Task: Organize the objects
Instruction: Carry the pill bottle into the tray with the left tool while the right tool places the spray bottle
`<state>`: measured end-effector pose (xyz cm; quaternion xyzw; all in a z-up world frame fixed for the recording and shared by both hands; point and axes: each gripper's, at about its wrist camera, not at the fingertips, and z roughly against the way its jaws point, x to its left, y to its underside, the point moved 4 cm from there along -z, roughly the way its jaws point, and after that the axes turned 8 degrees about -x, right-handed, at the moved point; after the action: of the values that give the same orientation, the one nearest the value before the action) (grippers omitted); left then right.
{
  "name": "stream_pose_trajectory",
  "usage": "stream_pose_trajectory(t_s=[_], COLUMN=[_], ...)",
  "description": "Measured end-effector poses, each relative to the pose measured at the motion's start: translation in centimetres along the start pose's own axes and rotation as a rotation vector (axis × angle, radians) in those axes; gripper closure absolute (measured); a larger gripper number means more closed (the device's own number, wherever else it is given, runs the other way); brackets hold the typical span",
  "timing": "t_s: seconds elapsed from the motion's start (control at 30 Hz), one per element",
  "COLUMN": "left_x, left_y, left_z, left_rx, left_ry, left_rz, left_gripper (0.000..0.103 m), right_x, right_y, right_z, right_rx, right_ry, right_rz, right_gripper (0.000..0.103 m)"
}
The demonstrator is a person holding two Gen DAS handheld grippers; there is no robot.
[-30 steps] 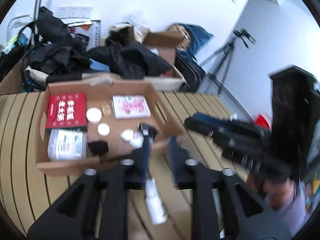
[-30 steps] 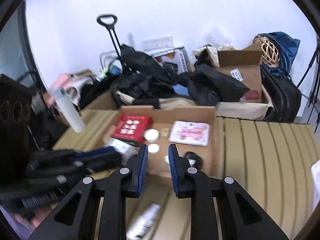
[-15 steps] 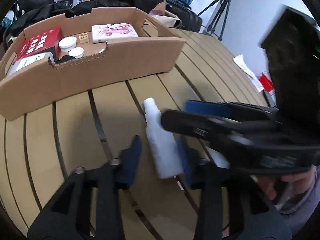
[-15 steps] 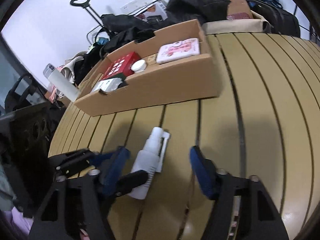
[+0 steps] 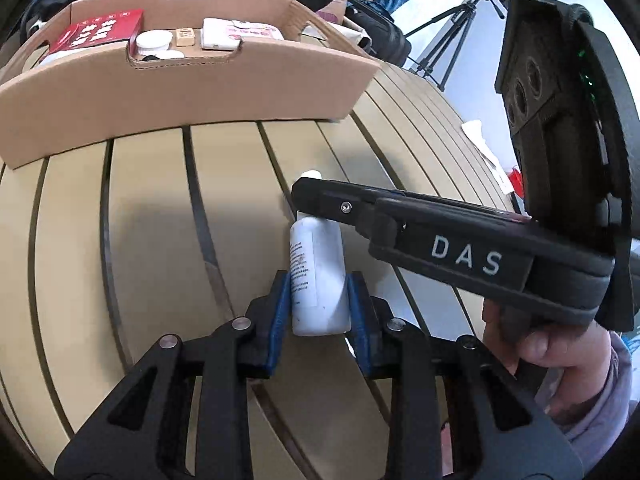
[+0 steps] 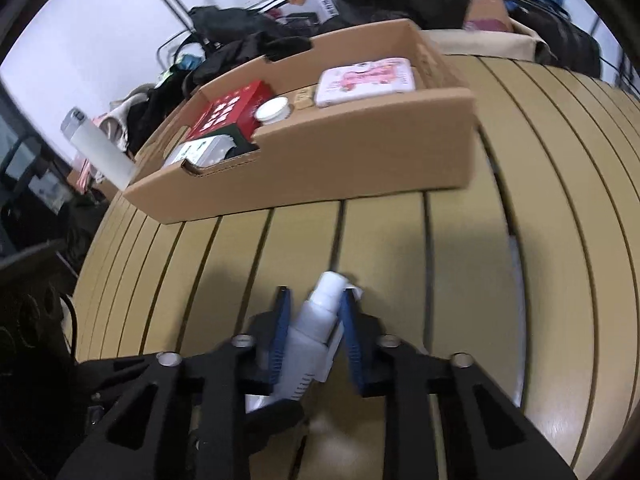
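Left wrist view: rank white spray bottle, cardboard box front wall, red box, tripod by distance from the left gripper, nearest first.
1. white spray bottle, between the left gripper fingers
2. cardboard box front wall, ahead
3. red box, inside, back left
4. tripod, far right, off the table

A slatted tan tabletop (image 5: 152, 216) with dark gaps between its boards is seen. A shallow cardboard box (image 5: 192, 92) is set on it toward the far edge. A white spray bottle (image 5: 318, 276) is laid flat on the slats, nearer than the box.
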<state>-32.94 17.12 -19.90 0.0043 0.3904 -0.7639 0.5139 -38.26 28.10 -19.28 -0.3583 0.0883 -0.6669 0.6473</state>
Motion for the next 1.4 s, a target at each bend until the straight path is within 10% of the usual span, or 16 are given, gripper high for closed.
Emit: stream_pose_trajectory(t_s=[0.27, 0.5, 0.67, 0.8, 1.03, 1.13, 1.23, 1.4], left_x=[-1.6, -0.8, 2.4, 7.7, 9.3, 9.4, 8.0, 5.1], left_y=[-2.3, -14.0, -19.5, -20.4, -20.3, -21.1, -21.7, -20.4], left_z=[3.3, 5.1, 0.1, -4.3, 0.4, 3.6, 8.8, 16.2], left_rx=[-0.093, -0.185, -0.076, -0.003, -0.059, -0.057, -0.088, -0.177], left_ry=[-0.021, 0.025, 0.003, -0.183, -0.201, -0.220, -0.277, -0.410], left_rz=[-0.063, -0.175, -0.288, -0.227, -0.106, -0.064, -0.048, -0.076], left_gripper=[0.078, 0.078, 0.078, 0.062, 0.033, 0.023, 0.008, 0.000], right_x=[1.0, 2.9, 1.5, -0.9, -2.2, -0.8, 1.3, 5.3], right_y=[-1.4, -12.2, -18.2, -18.5, -18.2, -19.3, -20.5, -19.4], right_z=[2.7, 5.3, 0.7, -4.2, -2.0, 1.4, 5.1, 11.4], right_rx=[-0.085, -0.258, -0.235, -0.147, -0.131, -0.144, -0.131, -0.082], right_ry=[-0.039, -0.079, -0.077, 0.084, 0.150, 0.169, 0.181, 0.202], right_rz=[-0.033, -0.013, -0.082, -0.114, -0.081, -0.013, 0.075, 0.234], right_gripper=[0.080, 0.080, 0.080, 0.079, 0.079, 0.064, 0.014, 0.014])
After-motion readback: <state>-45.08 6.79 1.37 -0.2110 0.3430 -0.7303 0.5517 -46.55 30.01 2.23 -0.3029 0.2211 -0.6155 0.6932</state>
